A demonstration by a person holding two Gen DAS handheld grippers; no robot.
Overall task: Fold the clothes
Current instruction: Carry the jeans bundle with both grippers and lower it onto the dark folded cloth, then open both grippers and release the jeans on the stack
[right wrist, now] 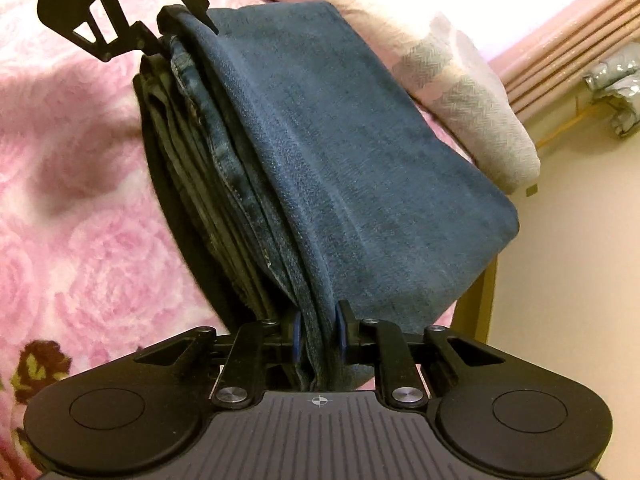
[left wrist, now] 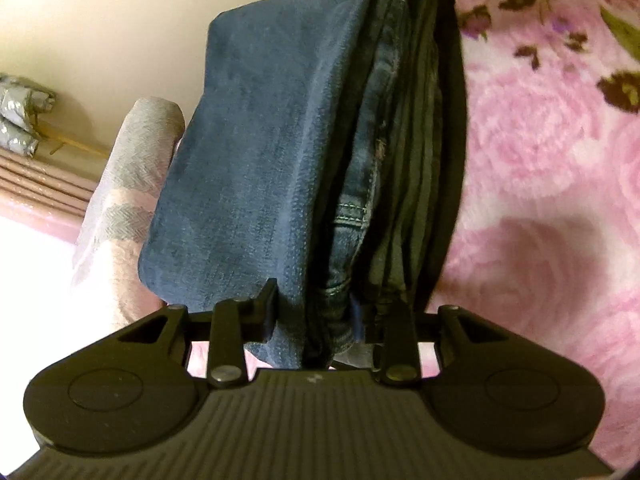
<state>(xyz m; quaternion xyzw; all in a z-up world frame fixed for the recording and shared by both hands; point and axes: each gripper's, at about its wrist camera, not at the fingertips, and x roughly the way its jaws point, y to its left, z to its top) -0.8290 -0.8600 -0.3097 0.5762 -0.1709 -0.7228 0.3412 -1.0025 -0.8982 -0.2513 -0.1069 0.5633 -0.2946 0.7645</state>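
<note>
A folded bundle of blue jeans (left wrist: pixel 256 168) hangs stretched between my two grippers, lifted off the bed. My left gripper (left wrist: pixel 332 312) is shut on one end of the bundle, with denim layers and seams bunched between its fingers. My right gripper (right wrist: pixel 318 332) is shut on the other end of the jeans (right wrist: pixel 340 160), its blue pads (right wrist: pixel 297 334) pressing the folds. In the right wrist view the left gripper (right wrist: pixel 182 20) shows at the top left, clamped on the far end.
A pink rose-patterned blanket (left wrist: pixel 552 184) covers the bed beneath. A folded pink and grey towel (right wrist: pixel 468 92) lies near the bed's edge. A cream floor (right wrist: pixel 568 288), a wooden bed leg (right wrist: pixel 480 300) and a silver wrapped object (right wrist: pixel 616 88) lie beyond.
</note>
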